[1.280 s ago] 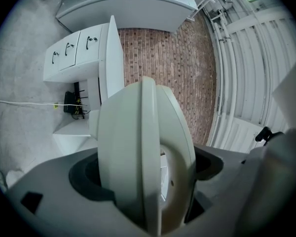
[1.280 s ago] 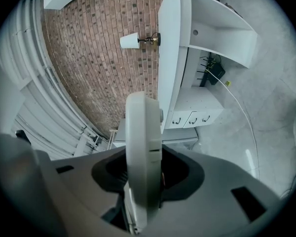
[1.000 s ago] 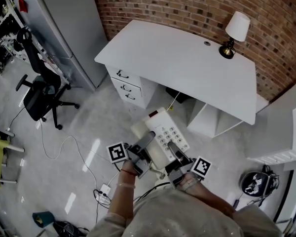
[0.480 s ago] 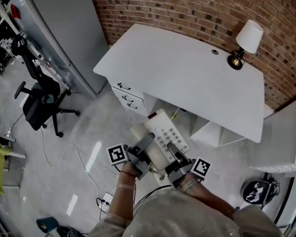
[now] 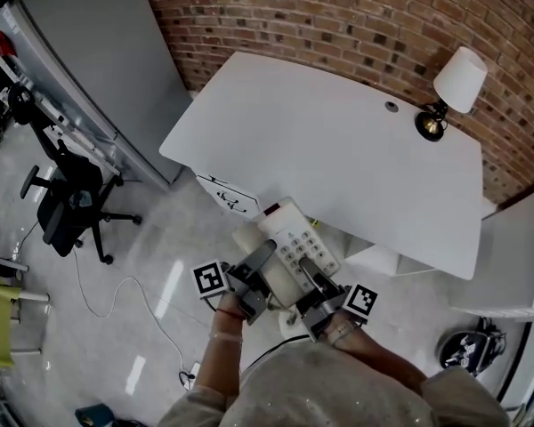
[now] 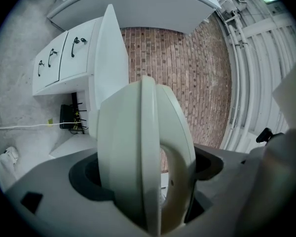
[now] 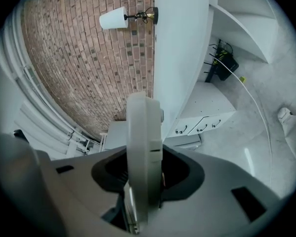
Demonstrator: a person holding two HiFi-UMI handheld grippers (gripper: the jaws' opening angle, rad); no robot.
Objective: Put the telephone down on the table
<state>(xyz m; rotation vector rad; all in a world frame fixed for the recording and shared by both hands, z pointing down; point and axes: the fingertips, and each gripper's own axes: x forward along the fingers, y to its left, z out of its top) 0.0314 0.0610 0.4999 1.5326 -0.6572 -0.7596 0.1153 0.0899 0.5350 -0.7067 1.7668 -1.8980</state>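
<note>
A cream desk telephone (image 5: 289,243) with a grey keypad hangs in the air at the near edge of the white table (image 5: 338,140). My left gripper (image 5: 260,269) is shut on its handset side. My right gripper (image 5: 313,278) is shut on its keypad side. The left gripper view is filled by the phone's rounded handset end (image 6: 143,152) clamped between the jaws. Seen edge-on in the right gripper view, the phone's base (image 7: 143,147) is pinched between the jaws. The phone's near end is hidden by the grippers.
A lamp (image 5: 454,87) with a white shade stands at the table's far right corner, near a cable hole (image 5: 391,107). A drawer unit (image 5: 227,201) sits under the table's left end. A grey cabinet (image 5: 98,52) and an office chair (image 5: 67,198) stand at left; a brick wall runs behind.
The view has moved forward: the table now lies closer and larger under the phone. Both grippers keep the same hold on the telephone.
</note>
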